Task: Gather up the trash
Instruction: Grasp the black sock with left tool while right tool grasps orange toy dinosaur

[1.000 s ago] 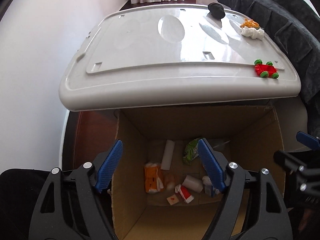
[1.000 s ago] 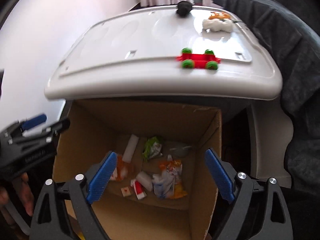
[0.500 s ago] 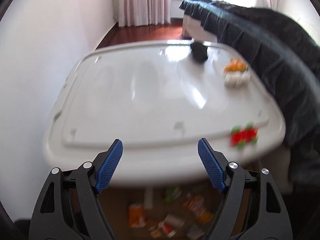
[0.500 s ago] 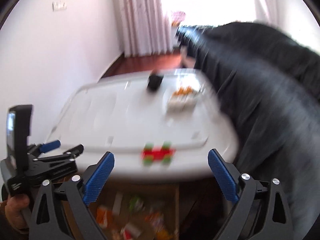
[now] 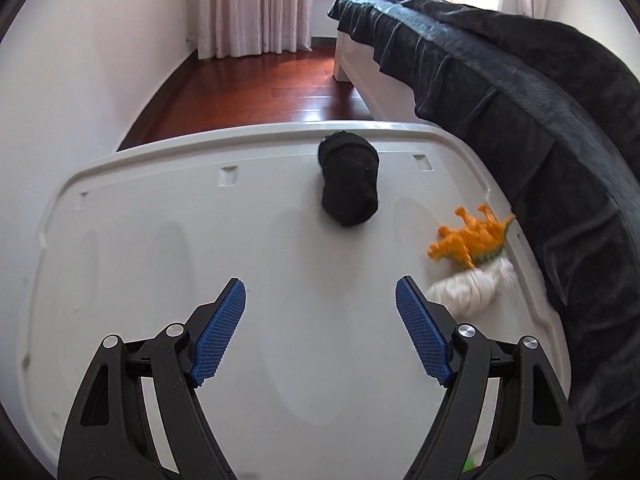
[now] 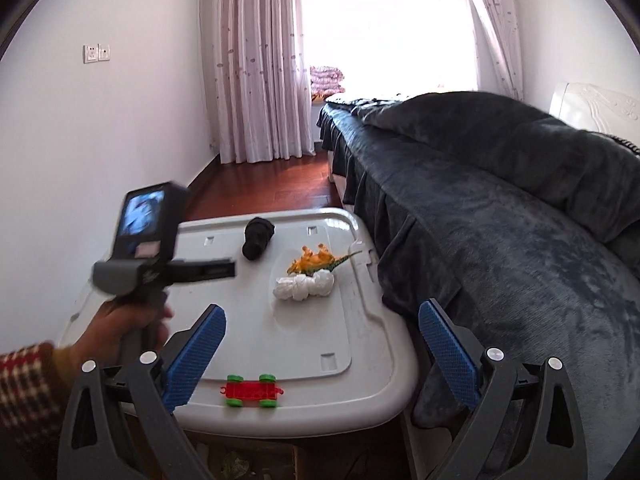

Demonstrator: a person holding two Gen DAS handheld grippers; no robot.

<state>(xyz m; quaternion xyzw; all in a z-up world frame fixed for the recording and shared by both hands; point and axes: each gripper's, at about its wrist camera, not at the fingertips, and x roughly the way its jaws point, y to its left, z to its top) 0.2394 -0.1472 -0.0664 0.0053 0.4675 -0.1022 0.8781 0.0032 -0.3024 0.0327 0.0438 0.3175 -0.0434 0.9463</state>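
My left gripper is open and empty, low over the white plastic lid. Ahead of it lie a black balled sock, an orange toy dinosaur and a crumpled white wad. My right gripper is open and empty, above the lid's near edge. The right wrist view shows the sock, dinosaur, white wad and a red toy car with green wheels. The cardboard trash box peeks out below the lid.
A bed with a dark blanket runs along the right, close against the lid. A white wall stands on the left. Red wood floor and pink curtains lie beyond. The left hand-held gripper body shows in the right wrist view.
Both grippers have risen from over the trash box and tilted up toward the lid top; the box contents have dropped out of view. Both stayed open.
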